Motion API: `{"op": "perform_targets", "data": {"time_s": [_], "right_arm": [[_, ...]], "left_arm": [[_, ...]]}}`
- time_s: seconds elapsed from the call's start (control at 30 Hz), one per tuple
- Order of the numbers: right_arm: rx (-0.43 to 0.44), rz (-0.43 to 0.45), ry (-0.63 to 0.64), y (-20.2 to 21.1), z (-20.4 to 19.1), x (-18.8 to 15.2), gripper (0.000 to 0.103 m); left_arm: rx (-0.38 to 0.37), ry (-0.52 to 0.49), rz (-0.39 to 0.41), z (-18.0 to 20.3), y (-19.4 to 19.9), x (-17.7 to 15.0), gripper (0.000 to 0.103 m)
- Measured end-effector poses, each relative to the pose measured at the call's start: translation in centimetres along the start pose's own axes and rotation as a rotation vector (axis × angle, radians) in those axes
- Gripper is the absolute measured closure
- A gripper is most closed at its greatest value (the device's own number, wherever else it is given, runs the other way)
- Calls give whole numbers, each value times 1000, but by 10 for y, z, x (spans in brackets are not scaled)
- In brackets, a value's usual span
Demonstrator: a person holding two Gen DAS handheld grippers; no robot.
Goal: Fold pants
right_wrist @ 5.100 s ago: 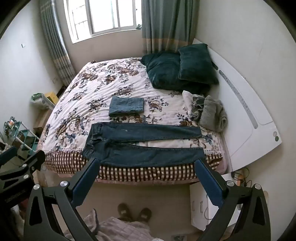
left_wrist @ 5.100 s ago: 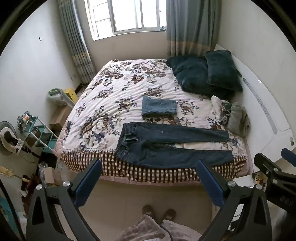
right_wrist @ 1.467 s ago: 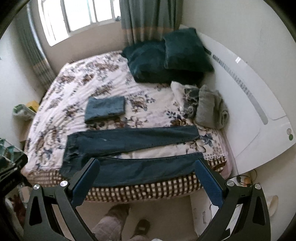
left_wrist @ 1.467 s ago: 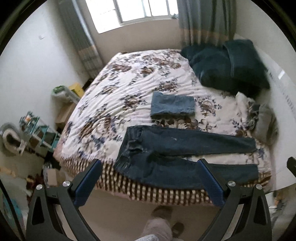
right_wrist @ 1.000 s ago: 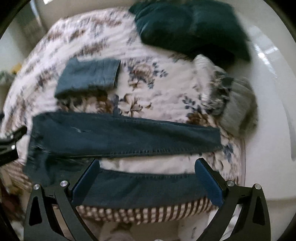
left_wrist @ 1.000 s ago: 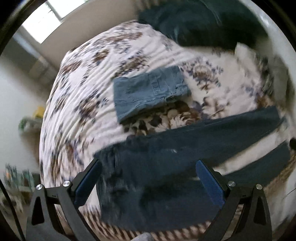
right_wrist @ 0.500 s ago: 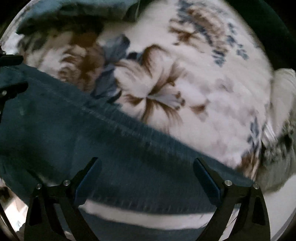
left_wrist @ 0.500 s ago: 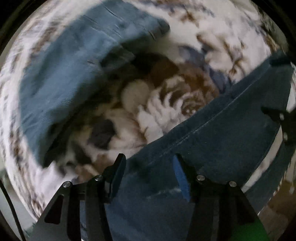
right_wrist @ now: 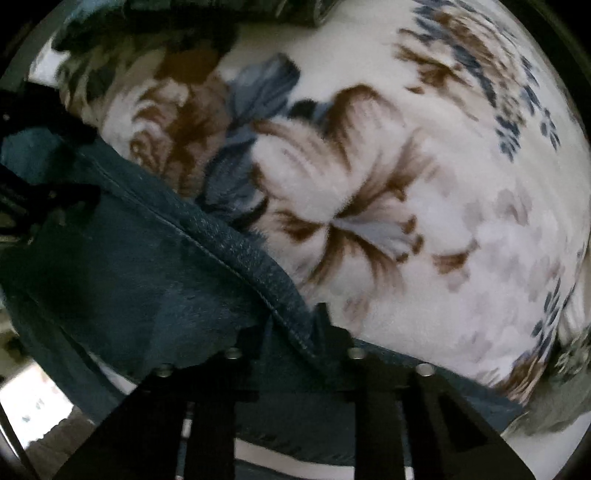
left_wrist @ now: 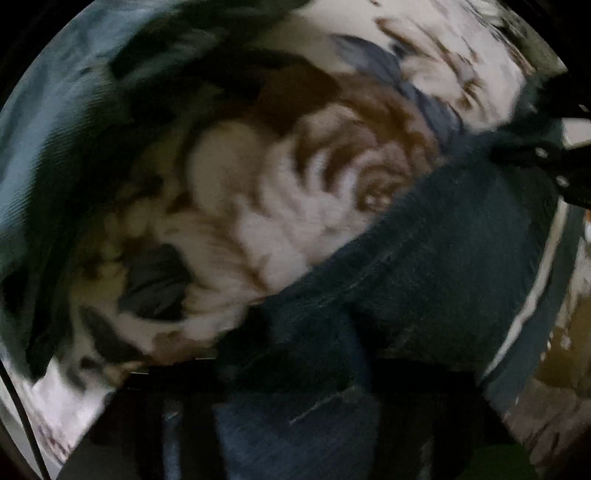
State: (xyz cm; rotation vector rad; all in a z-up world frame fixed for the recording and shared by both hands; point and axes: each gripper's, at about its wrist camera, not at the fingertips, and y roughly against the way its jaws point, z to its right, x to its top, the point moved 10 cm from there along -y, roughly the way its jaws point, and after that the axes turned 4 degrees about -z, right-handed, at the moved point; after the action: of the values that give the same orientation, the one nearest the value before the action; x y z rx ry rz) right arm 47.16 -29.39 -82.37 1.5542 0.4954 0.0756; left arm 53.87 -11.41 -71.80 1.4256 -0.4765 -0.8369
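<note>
The dark blue jeans (left_wrist: 443, 266) lie flat on the floral blanket (left_wrist: 258, 192) and fill the lower right of the left wrist view. My left gripper (left_wrist: 295, 354) is shut on the far edge of the upper leg. In the right wrist view the same leg (right_wrist: 129, 266) runs across the lower left. My right gripper (right_wrist: 291, 332) is shut on its seamed far edge. Each gripper shows at the side of the other's view: the right one (left_wrist: 546, 166) and the left one (right_wrist: 33, 192).
A folded lighter blue pair of jeans (left_wrist: 44, 122) lies just beyond on the blanket, also at the top of the right wrist view (right_wrist: 221, 11). The floral blanket (right_wrist: 443, 184) spreads to the right. A grey cloth heap (right_wrist: 569, 387) sits at the far right.
Both grippers have dropped from above the bed onto the jeans. The left jaws narrowed half a second ago and are now shut on the denim; the right jaws have closed from wide open.
</note>
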Motion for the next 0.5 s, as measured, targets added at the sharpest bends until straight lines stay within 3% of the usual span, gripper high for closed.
{"op": "perform_targets", "data": {"time_s": [0.03, 0.2, 0.37, 0.43, 0.5], "right_arm": [[2, 16, -7, 3, 1, -3, 88], [16, 90, -56, 20, 8, -23, 92], [66, 185, -110, 52, 10, -51, 93], [84, 219, -128, 61, 10, -73, 93], [84, 246, -132, 74, -2, -98, 94]], "left_arm": [[4, 12, 17, -2, 4, -1, 91], [54, 25, 130, -9, 49, -15, 96], [-1, 201, 311, -10, 114, -57, 96], [-1, 267, 361, 2, 127, -80, 97], [8, 313, 398, 39, 119, -94, 97]]}}
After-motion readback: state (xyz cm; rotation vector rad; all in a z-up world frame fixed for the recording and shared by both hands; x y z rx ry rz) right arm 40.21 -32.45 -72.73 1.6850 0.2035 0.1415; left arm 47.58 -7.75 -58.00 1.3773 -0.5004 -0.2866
